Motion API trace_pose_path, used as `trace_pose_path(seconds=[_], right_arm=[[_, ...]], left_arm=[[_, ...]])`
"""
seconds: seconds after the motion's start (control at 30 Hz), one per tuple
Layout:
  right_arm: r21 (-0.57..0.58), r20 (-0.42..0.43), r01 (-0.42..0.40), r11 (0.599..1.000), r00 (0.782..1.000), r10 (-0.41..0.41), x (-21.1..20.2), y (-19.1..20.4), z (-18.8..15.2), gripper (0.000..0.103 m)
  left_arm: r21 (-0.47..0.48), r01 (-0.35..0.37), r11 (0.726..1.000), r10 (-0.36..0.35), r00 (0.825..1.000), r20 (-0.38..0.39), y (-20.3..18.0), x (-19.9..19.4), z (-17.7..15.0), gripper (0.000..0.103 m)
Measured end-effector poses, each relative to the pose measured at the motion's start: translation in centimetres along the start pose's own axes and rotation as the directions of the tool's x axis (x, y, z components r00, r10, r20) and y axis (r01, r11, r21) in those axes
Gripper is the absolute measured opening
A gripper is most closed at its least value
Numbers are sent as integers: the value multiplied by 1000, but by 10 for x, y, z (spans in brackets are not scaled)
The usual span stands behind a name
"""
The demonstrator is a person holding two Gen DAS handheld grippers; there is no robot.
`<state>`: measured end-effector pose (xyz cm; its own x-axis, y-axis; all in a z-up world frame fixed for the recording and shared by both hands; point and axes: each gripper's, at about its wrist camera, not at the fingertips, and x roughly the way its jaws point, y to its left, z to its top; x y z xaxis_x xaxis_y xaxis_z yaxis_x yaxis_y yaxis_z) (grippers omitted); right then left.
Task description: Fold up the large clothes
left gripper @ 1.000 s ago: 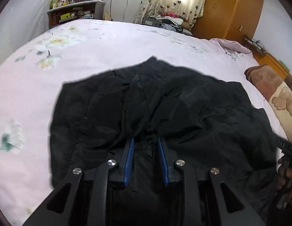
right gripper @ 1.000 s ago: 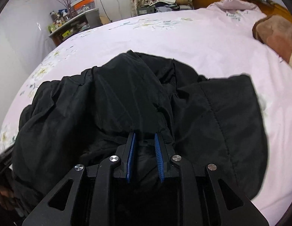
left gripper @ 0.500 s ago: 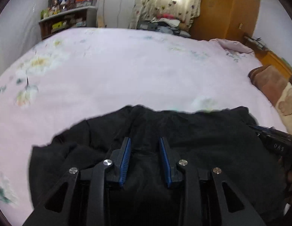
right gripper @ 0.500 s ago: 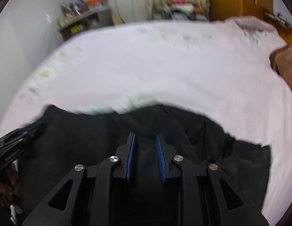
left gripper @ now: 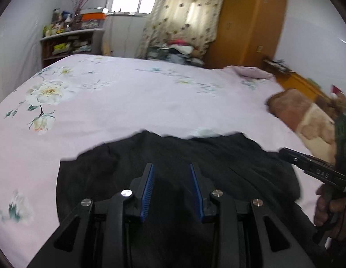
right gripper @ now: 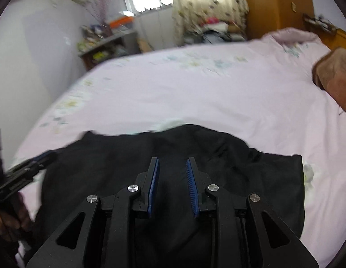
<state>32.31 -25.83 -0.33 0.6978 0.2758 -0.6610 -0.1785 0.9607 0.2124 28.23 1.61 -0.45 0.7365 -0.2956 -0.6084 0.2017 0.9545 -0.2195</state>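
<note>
Black garment (left gripper: pixel 228 169) lay bunched on the near part of the pink floral bed (left gripper: pixel 128 93), soft, light, slightly slick-looking padded fabric; likely floppy, would sag and slide off a loose pinch. Best hold judged at the hem or a seam edge, both corners at once.

Left hand-held gripper (left gripper: pixel 171 189): jaws partly apart, black cloth behind the gap, pads not visibly pressing; can't tell if gripping. Right hand-held gripper (right gripper: pixel 173 185): jaws had just been opening, cloth between them, no clamp seen.

Left view alone showed the sheet's big flower print and the right hand (left gripper: pixel 329 214); right view alone showed the garment's right edge (right gripper: pixel 300 178).
</note>
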Motion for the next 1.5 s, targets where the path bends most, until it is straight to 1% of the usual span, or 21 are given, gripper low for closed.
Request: trace_pose_path(seconds=[0.07,0.13,0.2,0.27,0.3,0.4,0.47,0.53,0.6,0.63,0.67,0.73,0.8,0.9,1.03,1.1,1.17,1.23,1.3,1.47,1.5], right_arm=[[-23,-11,-44,999,999,44,-17,18,-20,30],[-32,-50,-69,997,996,67,-19,32,-43,30],[-41,-99,-74,996,993,69,-9,39,-62,30],[-55,-163,-46,997,986,37,12,42,-78,30],[-68,-194,-28,997,981,14,24,41,-84,30],[-69,-211,-35,997,977,20,36,38,-85,30],[-60,-220,-35,998,975,21,25,36,-78,30],[-51,-189,-42,998,981,32,3,35,-75,30],[-39,-161,-58,998,986,51,-17,35,-80,30],[-39,-159,-67,997,985,60,-22,37,-85,30],[-43,-167,-68,997,984,60,-21,38,-91,30],[-53,-221,-59,997,974,46,-3,41,-105,30],[-69,-269,-37,997,963,17,18,40,-111,30],[-53,-277,-28,998,961,12,21,40,-110,30],[-45,-245,-34,998,969,22,-6,44,-101,30],[-41,-227,-30,999,974,20,-27,45,-105,30],[-35,-204,-26,999,979,19,-51,47,-111,30],[-33,-185,-20,999,983,14,-72,48,-117,36],[-26,-170,-18,999,985,13,-94,51,-126,39],[-34,-155,-17,999,988,11,-137,60,-147,39],[-41,-150,-15,999,989,8,-147,62,-153,39]], left_arm=[[5,24,1000,-24,999,-24,-11,-15,-20,34],[9,44,999,-43,996,-72,-21,-15,-44,34],[0,37,999,-36,991,-132,-23,-3,-61,34],[-23,12,1000,-16,983,-183,-19,19,-76,36],[-15,3,1000,-5,983,-185,-18,24,-80,37],[-20,-3,1000,-1,980,-201,-18,25,-75,37],[-12,-2,1000,-1,980,-197,-24,9,-67,36],[0,23,1000,-23,988,-156,-28,-13,-65,37],[29,28,999,-24,990,-141,-33,-23,-71,37],[38,30,999,-24,988,-153,-35,-21,-77,37],[34,23,999,-17,985,-173,-34,-15,-83,37],[7,0,1000,2,973,-230,-29,5,-96,37],[-2,-7,1000,7,972,-236,-27,12,-101,37],[3,-17,1000,17,971,-240,-31,6,-98,37],[11,-15,1000,17,973,-229,-36,-23,-95,37],[13,-17,1000,20,977,-212,-36,-40,-97,37],[7,-19,1000,20,981,-193,-37,-61,-100,37],[0,-22,1000,22,984,-177,-38,-83,-106,37],[-1,-25,1000,24,986,-165,-41,-100,-111,37],[12,-32,999,33,990,-137,-50,-142,-120,40],[15,-34,999,35,991,-130,-51,-151,-123,43]])
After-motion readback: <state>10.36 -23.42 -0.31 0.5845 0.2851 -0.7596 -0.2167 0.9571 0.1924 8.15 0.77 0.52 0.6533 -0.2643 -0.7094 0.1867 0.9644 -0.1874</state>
